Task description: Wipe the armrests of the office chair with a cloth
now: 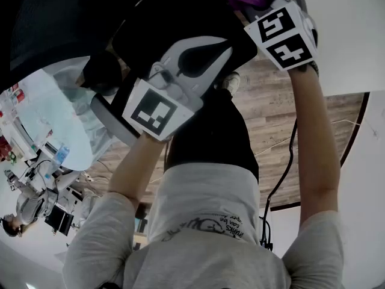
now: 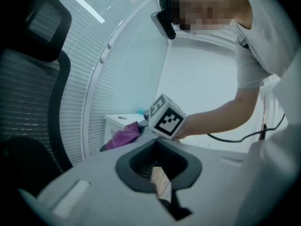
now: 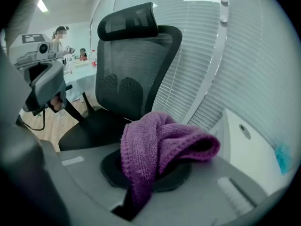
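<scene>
Approach step, by my judgement: the right hand-held gripper (image 3: 137, 205) clenches a purple cloth (image 3: 162, 142) just in front of the office chair (image 3: 129, 79), touching no armrest. The left hand-held gripper (image 2: 164, 197) is empty, jaws slightly apart. Next, the cloth needs lowering onto an armrest.

Head view: looks steeply down past the wearer's torso (image 1: 204, 215). The black mesh office chair (image 1: 54, 23) fills the upper left, very near, apparently its backrest.
Left gripper view: beside the chair (image 2: 33, 79), facing back toward the wearer.
Right gripper view: close before the chair (image 3: 136, 65), facing its backrest.
All three views share the chair.
</scene>
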